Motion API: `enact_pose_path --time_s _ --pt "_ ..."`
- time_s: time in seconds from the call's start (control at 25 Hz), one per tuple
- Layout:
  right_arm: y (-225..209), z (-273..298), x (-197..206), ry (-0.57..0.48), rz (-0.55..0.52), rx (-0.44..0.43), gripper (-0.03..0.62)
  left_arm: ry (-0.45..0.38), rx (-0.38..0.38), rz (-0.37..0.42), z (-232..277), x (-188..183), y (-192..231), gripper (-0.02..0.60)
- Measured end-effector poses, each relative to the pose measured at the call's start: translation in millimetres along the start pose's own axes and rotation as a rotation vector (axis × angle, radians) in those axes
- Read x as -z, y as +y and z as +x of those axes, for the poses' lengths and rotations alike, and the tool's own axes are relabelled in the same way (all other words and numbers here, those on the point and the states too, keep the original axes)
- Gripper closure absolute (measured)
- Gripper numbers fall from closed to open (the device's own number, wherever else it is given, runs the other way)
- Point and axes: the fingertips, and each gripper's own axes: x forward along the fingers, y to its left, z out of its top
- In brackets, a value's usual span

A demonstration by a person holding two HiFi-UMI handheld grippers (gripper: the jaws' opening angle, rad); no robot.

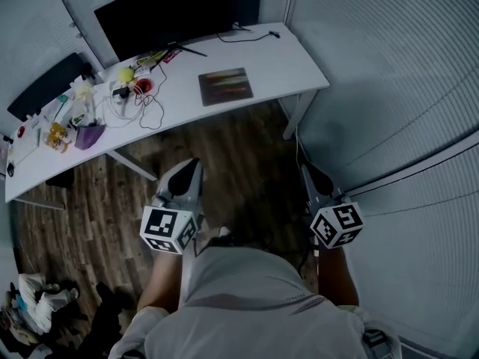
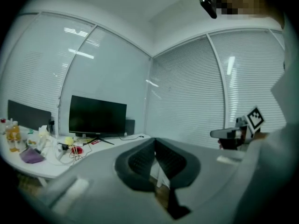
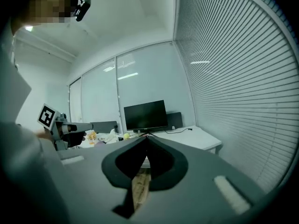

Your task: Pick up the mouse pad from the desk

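Note:
The mouse pad [image 1: 225,86], a dark rectangle with brownish streaks, lies flat on the white desk [image 1: 281,69] right of its middle. Both grippers hang over the wooden floor, well short of the desk. My left gripper [image 1: 191,163] is shut with nothing in it, tips pointing toward the desk's front edge. The right gripper [image 1: 304,168] is shut and empty too, near the desk's right leg. In the left gripper view the jaws [image 2: 154,141] meet at a point with the desk far behind; the right gripper view shows its jaws [image 3: 146,138] closed the same way.
A black monitor [image 1: 166,13] stands at the desk's back. Cables, a red object [image 1: 142,87], a yellow ball [image 1: 126,73], a purple item [image 1: 88,135] and bottles crowd the left half. Blinds [image 1: 397,88] line the right wall. Clothes [image 1: 37,298] lie on the floor at lower left.

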Motion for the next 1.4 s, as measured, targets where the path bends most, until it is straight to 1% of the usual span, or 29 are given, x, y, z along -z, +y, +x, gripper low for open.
enact_pose_path --time_s 0.2,0.32,0.48,0.72,0.88,1.0,1.24,1.4 --pt "15.9 73.5 -0.6 0.02 -0.002 -0.011 0.588 0.025 -0.013 -0.028 16.3 10.4 65.3 0.581" --pt "35.8 109.2 1.7 0.046 -0.023 -0.044 0.588 0.044 -0.028 -0.042 23.3 16.5 98.1 0.581" --pt "47.4 139.3 2.7 0.087 -0.047 -0.067 0.588 0.034 -0.031 -0.076 30.3 19.0 119.6 0.581" --pt "39.3 187.7 -7.6 0.092 -0.065 -0.102 0.588 0.027 -0.058 -0.1 55.8 22.3 147.9 0.581" --pt "23.0 225.0 -10.1 0.092 -0.061 -0.146 0.588 0.031 -0.088 -0.096 84.5 20.5 163.4 0.581" --pt "2.9 254.2 -14.0 0.092 -0.053 -0.176 0.588 0.038 -0.114 -0.087 112.8 15.4 173.6 0.581" --pt "-59.6 306.6 -37.2 0.086 -0.042 -0.207 0.588 0.049 -0.138 -0.06 188.7 -2.9 178.1 0.581" --pt "-105.0 339.7 -48.6 0.101 -0.027 -0.216 0.588 0.064 -0.157 -0.063 240.5 -12.5 182.8 0.581"
